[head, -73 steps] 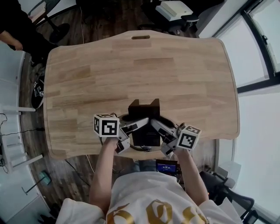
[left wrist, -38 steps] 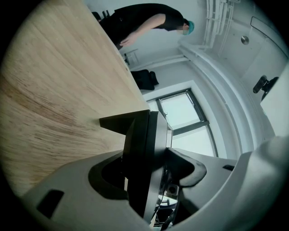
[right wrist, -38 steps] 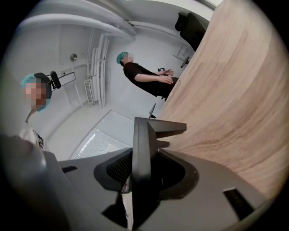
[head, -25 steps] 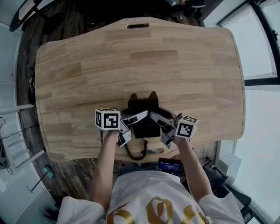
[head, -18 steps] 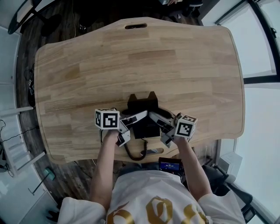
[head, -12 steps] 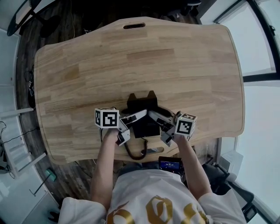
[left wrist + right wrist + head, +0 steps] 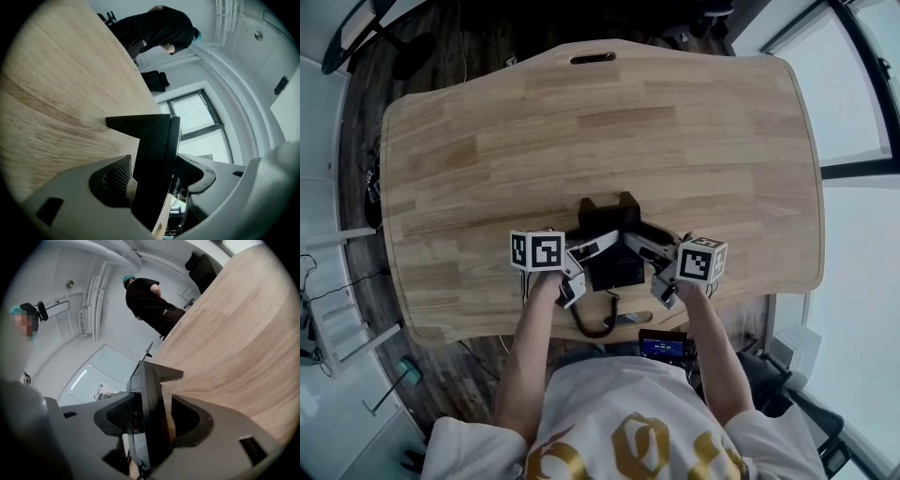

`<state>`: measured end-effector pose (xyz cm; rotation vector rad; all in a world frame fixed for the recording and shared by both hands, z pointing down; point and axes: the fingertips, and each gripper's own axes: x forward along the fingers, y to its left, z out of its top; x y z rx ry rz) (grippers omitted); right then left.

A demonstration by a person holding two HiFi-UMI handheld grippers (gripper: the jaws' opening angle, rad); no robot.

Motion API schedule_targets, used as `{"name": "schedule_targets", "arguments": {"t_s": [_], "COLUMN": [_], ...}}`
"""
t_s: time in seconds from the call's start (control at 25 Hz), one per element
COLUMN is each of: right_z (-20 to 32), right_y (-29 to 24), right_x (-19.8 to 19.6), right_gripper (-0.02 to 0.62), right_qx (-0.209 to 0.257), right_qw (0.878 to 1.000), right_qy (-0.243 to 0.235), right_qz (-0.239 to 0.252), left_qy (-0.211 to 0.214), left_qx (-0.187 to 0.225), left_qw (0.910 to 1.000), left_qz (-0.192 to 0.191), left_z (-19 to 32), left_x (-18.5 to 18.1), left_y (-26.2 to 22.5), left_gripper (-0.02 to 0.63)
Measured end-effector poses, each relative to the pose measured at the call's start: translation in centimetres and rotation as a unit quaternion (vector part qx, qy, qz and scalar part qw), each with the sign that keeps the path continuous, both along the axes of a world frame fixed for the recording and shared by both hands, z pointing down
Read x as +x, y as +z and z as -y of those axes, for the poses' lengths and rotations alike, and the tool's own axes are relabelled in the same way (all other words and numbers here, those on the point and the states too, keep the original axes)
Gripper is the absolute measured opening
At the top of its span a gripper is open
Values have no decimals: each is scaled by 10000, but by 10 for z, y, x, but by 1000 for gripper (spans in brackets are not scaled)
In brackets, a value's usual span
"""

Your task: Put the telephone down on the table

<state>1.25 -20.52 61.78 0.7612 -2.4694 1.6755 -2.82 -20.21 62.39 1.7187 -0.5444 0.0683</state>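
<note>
Between the two claws, close to the near edge of the tabletop (image 7: 581, 122), the telephone (image 7: 607, 214) is found resting on the wood, its long axis running from near to far. Its cord (image 7: 596, 325) trails over the near edge.

The left claw (image 7: 157, 161) is set against the telephone's left flank and the right claw (image 7: 154, 401) against its right flank – neither is nearer than the other. In each gripper view the dark edge of the casing stands upright between the jaws.

The right claw's jaws have just been opening and are seen spread wide, with a clear gap on one side of the casing. The left claw's jaws have opened a little further as well; a sliver of wood shows between one pad and the casing, so the hold is judged slack – no firm pinch is seen on either side.

The set-down is judged essentially done. Since the casing lies squarely inside both claws, each would have to be drawn outward, left to the left and right to the right, without dragging it.
</note>
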Motion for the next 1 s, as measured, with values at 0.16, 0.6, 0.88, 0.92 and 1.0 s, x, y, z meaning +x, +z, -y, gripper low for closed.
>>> {"name": "schedule_targets", "arguments": {"t_s": [0.16,0.6,0.88,0.92,1.0], "right_z": [1,-2,-11,-13,-17], "right_y": [-2,-12,-34,-39,-51], "right_x": [2,7,18,19,23], "right_gripper": [224,206,199,197,163], "right_qx": [106,658,996,1043,1195], "right_qw": [9996,9862,9796,9786,9751], "right_qy": [67,96,322,397,584], "right_qz": [-265,-1516,-1718,-1727,-1772], "left_qy": [-115,-352,-896,-1051,-1243], "left_qx": [117,694,1440,1580,1829], "left_qw": [9989,9779,9556,9515,9438], "left_qz": [439,1942,2410,2423,2457], "left_z": [2,0,-2,-3,-7], "left_x": [-4,-13,-41,-46,-53], "left_y": [0,-11,-43,-51,-66], "left_gripper": [301,341,341,341,341]}}
